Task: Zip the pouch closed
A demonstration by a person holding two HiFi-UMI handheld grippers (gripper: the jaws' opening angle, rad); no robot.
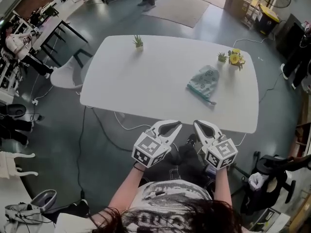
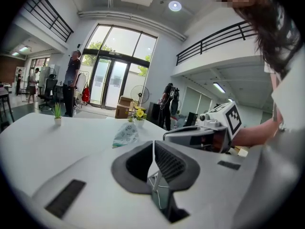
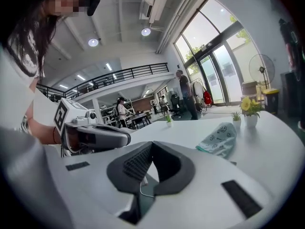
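1. The pouch, pale green with a dark print, is lying flat on the right part of the white table. Nothing is touching it.
2. It is sitting just in front of a pot of yellow flowers and a small green plant beside that pot. From here I cannot tell whether its zip is open or closed.
3. Both grippers are hovering side by side off the near edge of the table, well apart from the pouch, with their tips pointing towards the table.
4. The left gripper is showing its jaws pressed together, with nothing between them.
5. The right gripper is showing the same: jaws closed together and empty.
6. Another small potted plant is standing alone near the far edge, well apart from the pouch.
7. A white cable is trailing on the grey floor by the table's near edge, and a white chair is standing at its left end.
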